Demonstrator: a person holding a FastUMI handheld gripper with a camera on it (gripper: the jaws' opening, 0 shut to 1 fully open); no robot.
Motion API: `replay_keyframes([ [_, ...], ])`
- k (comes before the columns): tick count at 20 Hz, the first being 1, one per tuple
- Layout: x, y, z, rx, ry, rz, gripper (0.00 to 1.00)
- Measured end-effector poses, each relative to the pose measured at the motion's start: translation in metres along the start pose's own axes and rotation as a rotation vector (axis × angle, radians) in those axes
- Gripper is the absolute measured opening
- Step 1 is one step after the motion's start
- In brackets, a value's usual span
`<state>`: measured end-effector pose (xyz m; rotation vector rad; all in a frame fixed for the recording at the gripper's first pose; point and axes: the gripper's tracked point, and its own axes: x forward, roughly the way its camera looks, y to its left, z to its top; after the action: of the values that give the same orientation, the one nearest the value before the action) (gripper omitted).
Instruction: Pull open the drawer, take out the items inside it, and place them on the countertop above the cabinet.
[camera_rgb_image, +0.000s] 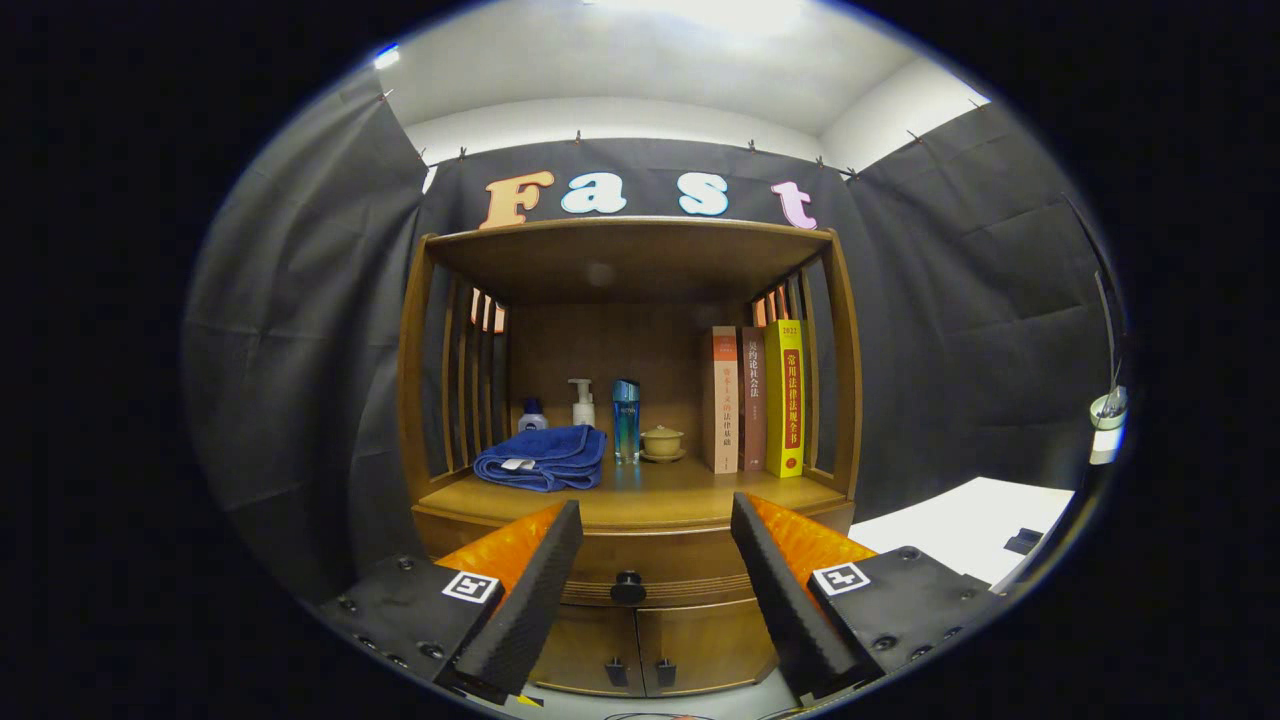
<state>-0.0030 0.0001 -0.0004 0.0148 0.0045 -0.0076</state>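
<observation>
Wooden cabinet (630, 560) dead ahead, drawer (690, 570) shut w/ knob (628, 587) between spread fingers of gripper (655, 560), nothing held. Countertop (640, 497) beyond. Task prob. at start: pull, unload, place all left.

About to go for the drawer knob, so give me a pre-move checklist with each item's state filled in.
1. Tongs open wide enough for the knob: ok.
2. Drawer knob in sight between the fingers, ahead of them: ok.
3. Drawer closed, ready to pull: ok.
4. Bare countertop in front of the blue towel for placing items: ok.
5. Contents of the drawer known: cannot tell.
6. Tongs touching the knob: not ok, a gap remains.
</observation>
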Motion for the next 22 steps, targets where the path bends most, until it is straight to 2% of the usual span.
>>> replay_keyframes([
  [19, 0.004, 0.018, -0.014, 0.004, 0.001, 0.023, 0.98],
  [22, 0.008, 0.021, -0.002, 0.030, -0.037, 0.044, 0.98],
])
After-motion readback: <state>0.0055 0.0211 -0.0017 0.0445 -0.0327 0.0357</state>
